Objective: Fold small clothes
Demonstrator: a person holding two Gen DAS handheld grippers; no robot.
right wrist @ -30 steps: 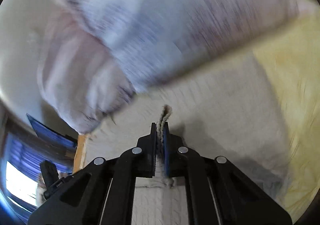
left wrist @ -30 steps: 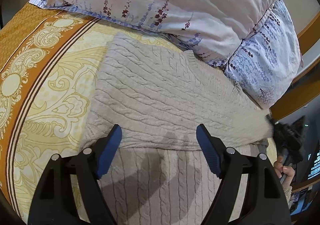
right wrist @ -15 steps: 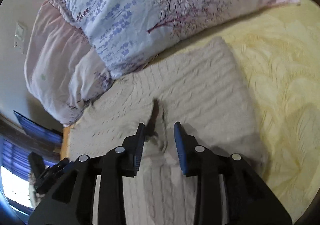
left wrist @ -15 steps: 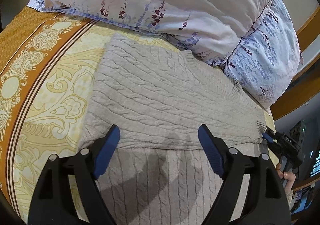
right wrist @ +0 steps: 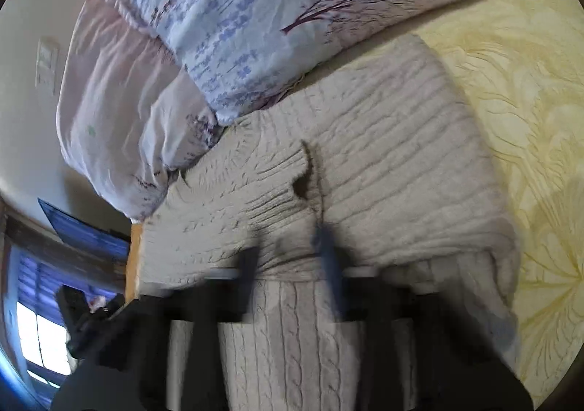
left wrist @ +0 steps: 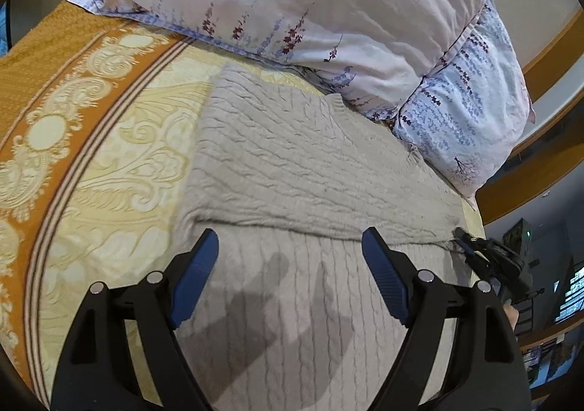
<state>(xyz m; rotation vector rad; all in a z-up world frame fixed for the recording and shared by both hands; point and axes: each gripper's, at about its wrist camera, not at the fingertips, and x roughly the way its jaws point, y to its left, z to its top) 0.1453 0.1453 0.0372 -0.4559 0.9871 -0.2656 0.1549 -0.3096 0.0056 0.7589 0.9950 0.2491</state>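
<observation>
A beige cable-knit sweater [left wrist: 303, 170] lies flat on the bed, with a sleeve folded across its body. It also shows in the right wrist view [right wrist: 383, 170]. My left gripper [left wrist: 290, 257] is open and empty, just above the sweater's near part by the fold edge. My right gripper [right wrist: 288, 257] is blurred, its fingers apart and empty, over the sleeve's cuff end. It also shows in the left wrist view [left wrist: 463, 241] at the sweater's right edge.
Two floral pillows [left wrist: 292, 6] lie against the sweater's far edge, also in the right wrist view [right wrist: 255, 9]. The yellow and orange patterned bedspread [left wrist: 73, 141] spreads to the left. The wooden bed frame [left wrist: 547, 46] and dark furniture stand at the right.
My right gripper let go of the sleeve cuff, which now lies flat on the sweater, and it opened and drew back. My left gripper stayed open and shifted slightly.
</observation>
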